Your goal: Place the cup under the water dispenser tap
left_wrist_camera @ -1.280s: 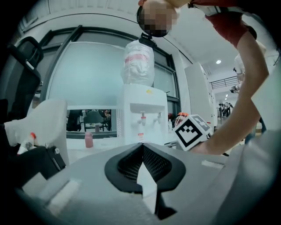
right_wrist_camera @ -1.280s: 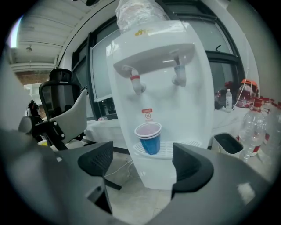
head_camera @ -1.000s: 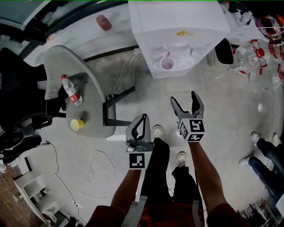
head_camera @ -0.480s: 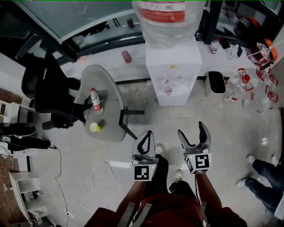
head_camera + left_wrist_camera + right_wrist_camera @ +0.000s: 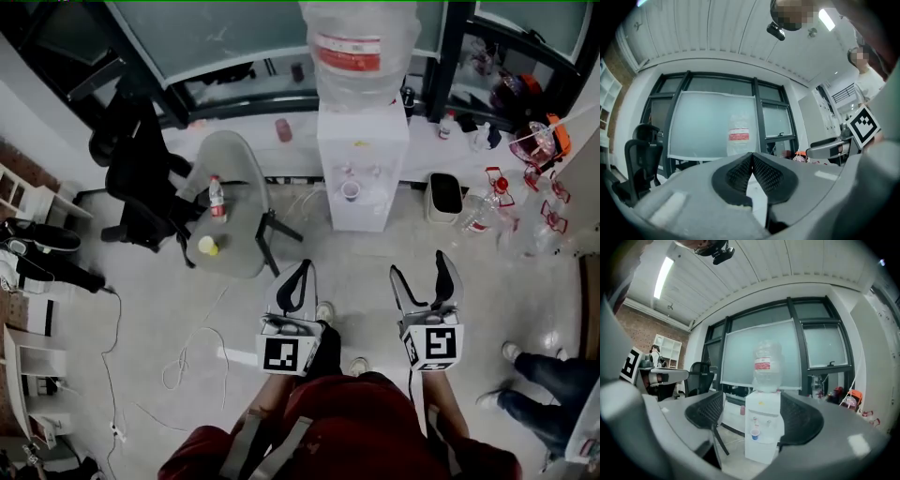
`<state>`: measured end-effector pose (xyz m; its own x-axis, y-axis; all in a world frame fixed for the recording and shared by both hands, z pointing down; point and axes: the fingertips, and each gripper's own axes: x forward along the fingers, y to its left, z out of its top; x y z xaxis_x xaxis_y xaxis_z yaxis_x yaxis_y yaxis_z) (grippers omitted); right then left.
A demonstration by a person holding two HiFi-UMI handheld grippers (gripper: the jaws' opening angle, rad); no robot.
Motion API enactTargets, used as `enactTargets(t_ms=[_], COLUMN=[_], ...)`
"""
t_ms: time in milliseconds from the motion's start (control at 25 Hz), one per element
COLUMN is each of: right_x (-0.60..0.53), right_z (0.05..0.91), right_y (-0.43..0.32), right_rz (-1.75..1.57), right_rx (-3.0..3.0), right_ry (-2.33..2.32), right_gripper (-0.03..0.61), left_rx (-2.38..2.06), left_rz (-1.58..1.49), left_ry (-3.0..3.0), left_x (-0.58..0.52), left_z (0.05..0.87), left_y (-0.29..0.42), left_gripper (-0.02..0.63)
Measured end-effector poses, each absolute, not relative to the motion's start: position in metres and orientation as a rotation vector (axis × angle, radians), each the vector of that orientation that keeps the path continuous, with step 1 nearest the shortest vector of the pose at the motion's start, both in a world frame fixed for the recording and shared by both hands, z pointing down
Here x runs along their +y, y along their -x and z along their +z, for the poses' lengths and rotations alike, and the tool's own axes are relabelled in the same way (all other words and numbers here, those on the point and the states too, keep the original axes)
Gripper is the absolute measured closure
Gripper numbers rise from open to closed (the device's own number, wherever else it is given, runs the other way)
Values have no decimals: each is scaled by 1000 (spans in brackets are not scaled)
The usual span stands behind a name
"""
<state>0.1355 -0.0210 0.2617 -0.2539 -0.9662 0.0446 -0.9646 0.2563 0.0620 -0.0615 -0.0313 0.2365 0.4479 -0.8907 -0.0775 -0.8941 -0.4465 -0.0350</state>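
– In the front recess of the tall white box-shaped water dispenser [image 5: 361, 150], which carried a clear upturned bottle [image 5: 361, 42], what was shown?
– A small round cup [image 5: 351, 190], pinkish inside, was seen standing upright directly below one tap [image 5: 754, 420]. The placement was therefore judged to be already made.
– How were the grippers depicted?
– Both were held well apart from the cup. The left gripper [image 5: 300, 270] was shown with its fingers pressed together and nothing between them. The right gripper [image 5: 422, 265] was shown with its fingers spread wide. They had just been closing a little, and no object was enclosed by them.
– How was the cup expected to handle?
– It was judged light, thin-walled and easily crushed or tipped. If moved again, it would best be taken at mid-wall, across the round body, under gentle pressure, and kept upright.
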Motion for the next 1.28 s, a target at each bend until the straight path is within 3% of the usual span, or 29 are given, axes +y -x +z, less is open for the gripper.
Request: enactTargets(t_ms=[240, 640, 1280], right_x=[11, 39, 45], right_z=[238, 238, 243], right_y=[-134, -128, -130], right_rz=[-160, -180, -192], right_rx=[-2411, -2421, -2425], right_ry=[-1886, -1903, -1846], right_gripper=[266, 577, 578], left_rx=[1566, 1530, 1561], left_rz=[86, 88, 117], left_ry=[2552, 2561, 2536], left_x=[1, 20, 29], left_z=[215, 219, 220], left_y=[65, 62, 62], left_gripper=[615, 617, 617])
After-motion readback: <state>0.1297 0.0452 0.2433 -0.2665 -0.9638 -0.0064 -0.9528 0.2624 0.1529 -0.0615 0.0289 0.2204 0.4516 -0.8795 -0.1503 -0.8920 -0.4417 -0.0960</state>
